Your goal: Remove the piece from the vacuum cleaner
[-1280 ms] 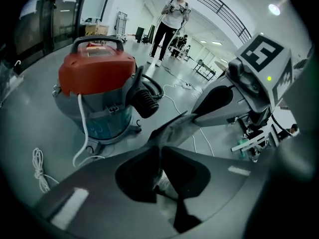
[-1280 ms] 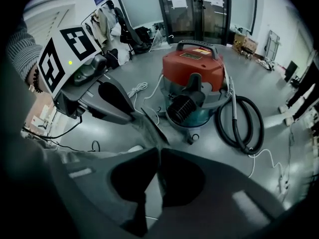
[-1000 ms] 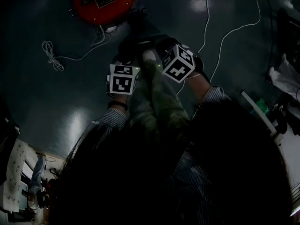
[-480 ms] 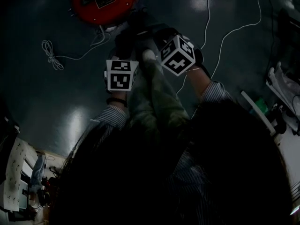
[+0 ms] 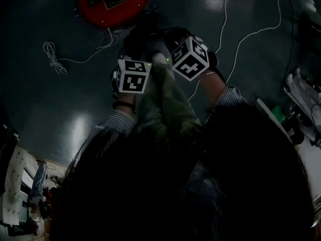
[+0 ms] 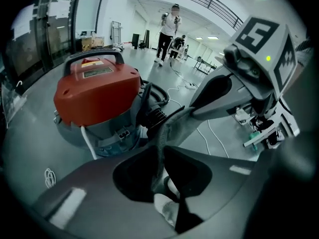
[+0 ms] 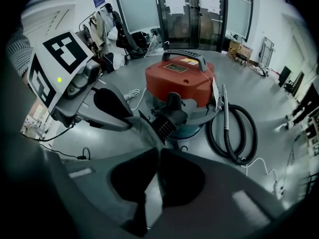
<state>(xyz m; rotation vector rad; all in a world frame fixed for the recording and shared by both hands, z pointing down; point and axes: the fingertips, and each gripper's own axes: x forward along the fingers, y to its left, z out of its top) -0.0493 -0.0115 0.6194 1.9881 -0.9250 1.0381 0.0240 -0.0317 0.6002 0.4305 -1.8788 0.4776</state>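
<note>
The grey cloth piece seems freed, just before the vacuum cleaner; the right gripper clamps it, while the left gripper has its jaws opening around it.

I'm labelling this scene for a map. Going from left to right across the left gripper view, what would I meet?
coiled white cable on the floor → red vacuum cleaner → standing person in the distance → right gripper, shut on the grey piece
</note>
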